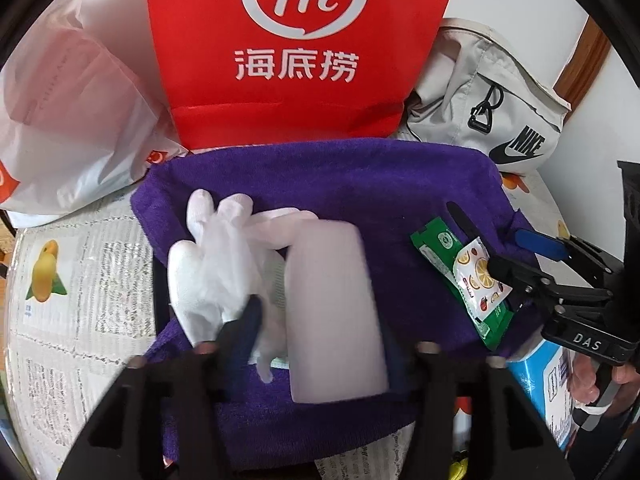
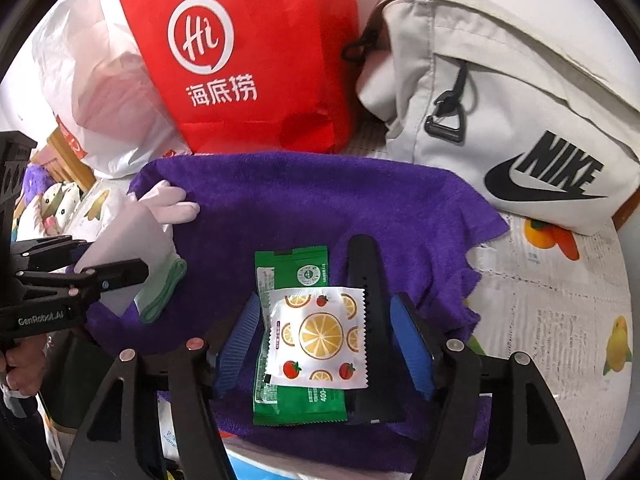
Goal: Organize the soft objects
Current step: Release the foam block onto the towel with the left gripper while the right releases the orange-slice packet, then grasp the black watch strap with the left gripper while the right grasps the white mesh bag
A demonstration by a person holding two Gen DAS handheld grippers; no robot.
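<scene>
A purple towel [image 1: 360,184] [image 2: 320,208] is spread on the table. White gloves [image 1: 212,264] [image 2: 168,200] lie on its left part. A pale lilac soft pack [image 1: 332,308] lies between the fingers of my left gripper [image 1: 322,324] [image 2: 108,258], whose pads stand clear of it, so it is open. On the towel's right part a white lemon-print sachet [image 2: 320,336] [image 1: 478,276] rests on a green packet [image 2: 296,396] [image 1: 436,240], beside a flat black strip [image 2: 366,280]. My right gripper [image 2: 324,304] [image 1: 516,256] is open around them without pressing.
Behind the towel stand a red bag [image 1: 296,40] [image 2: 248,64], a white plastic bag [image 1: 68,120] and a grey Nike bag [image 2: 500,92]. A newspaper-print cloth [image 2: 560,320] covers the table. A blue-white box [image 1: 536,380] sits under the towel's right edge. Plush toys [image 2: 56,204] lie far left.
</scene>
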